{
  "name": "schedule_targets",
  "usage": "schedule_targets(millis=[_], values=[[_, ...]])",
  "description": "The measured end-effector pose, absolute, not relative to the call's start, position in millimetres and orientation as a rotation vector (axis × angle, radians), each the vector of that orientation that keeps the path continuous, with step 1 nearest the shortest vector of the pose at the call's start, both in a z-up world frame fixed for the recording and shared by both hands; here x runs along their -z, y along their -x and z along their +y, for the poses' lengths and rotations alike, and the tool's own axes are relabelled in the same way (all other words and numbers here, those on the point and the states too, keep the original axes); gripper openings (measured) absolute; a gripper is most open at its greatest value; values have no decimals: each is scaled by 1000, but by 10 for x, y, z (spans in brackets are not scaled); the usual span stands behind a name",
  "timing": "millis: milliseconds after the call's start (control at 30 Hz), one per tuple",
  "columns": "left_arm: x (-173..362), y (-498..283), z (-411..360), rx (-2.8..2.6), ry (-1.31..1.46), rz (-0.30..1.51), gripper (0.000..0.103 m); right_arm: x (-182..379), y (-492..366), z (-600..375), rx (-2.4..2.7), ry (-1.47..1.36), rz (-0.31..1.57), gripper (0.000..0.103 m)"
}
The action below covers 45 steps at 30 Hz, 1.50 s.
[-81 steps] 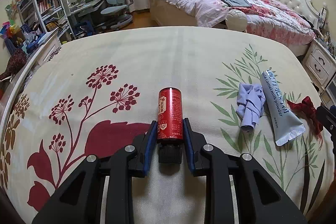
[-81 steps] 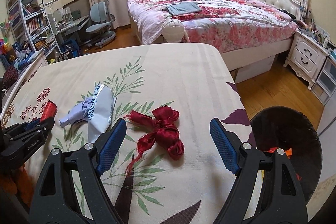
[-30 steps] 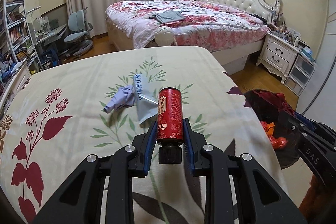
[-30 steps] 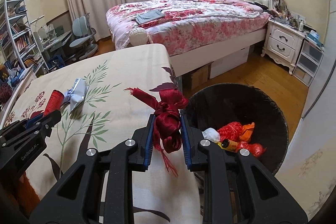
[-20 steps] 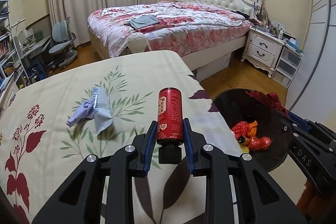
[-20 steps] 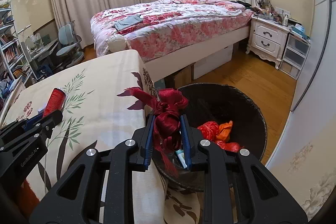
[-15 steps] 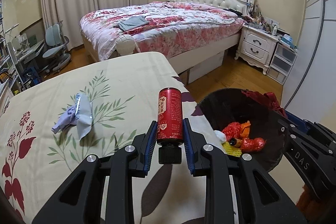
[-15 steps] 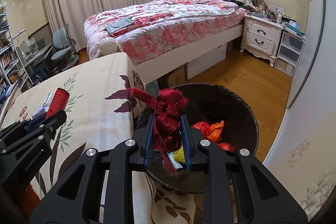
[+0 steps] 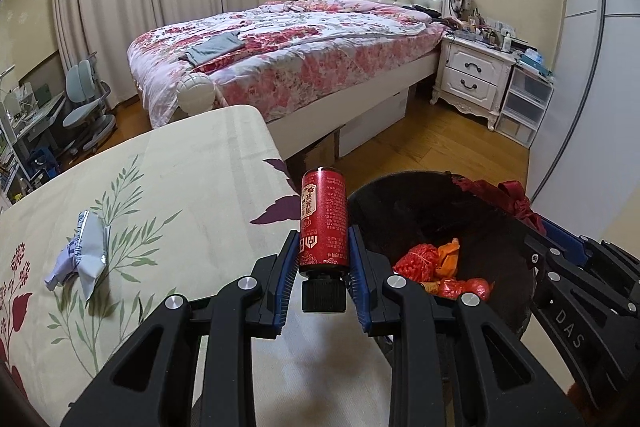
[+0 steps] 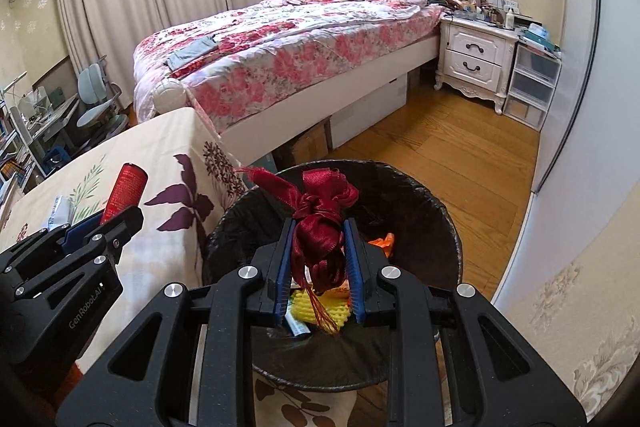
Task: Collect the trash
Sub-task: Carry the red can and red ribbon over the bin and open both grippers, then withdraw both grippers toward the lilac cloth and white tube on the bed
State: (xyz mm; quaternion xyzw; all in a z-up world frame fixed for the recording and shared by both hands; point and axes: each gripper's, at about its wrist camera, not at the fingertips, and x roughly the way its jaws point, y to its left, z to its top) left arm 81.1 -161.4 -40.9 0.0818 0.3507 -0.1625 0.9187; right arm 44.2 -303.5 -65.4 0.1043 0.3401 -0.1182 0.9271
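Left claw (image 9: 323,259) clamped on red bottle (image 9: 323,223) at worktop (image 9: 192,163) edge beside black trash bin (image 10: 448,223), right claw (image 10: 318,259) pinching dark red ribbon bow (image 10: 320,223) above bin opening

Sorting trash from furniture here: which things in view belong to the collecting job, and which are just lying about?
Job:
red can in left gripper
red ribbon in right gripper
bin
crumpled wrapper

Lying about:
bed
nightstand
desk chair

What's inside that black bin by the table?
The black bin holds red mesh, an orange scrap and yellow netting. The right claw and its ribbon hide the rest.
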Motion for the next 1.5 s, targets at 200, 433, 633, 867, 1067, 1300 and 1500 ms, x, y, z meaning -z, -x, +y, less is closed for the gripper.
schedule_targets(millis=[200,433,633,867,1067,1300,1500], values=[[493,-916,-1808,339,-185,737,27,749,-538,-3125,269,-221,714,23],[566,-984,-1944,340,-209,751,27,834,-611,-3224,295,-233,731,24],[560,-983,-1944,337,-208,748,53,866,-612,-3297,316,-241,734,34],[473,-969,-1875,309,-191,714,74,825,-534,-3289,357,-212,709,52],[413,-975,-1776,277,-177,706,81,767,-495,-3285,374,-199,693,68],[357,-937,-1561,242,-162,706,84,695,-461,-3222,378,-192,679,79],[349,-860,-1228,195,-126,726,84,648,-461,-3067,353,-184,672,84]])
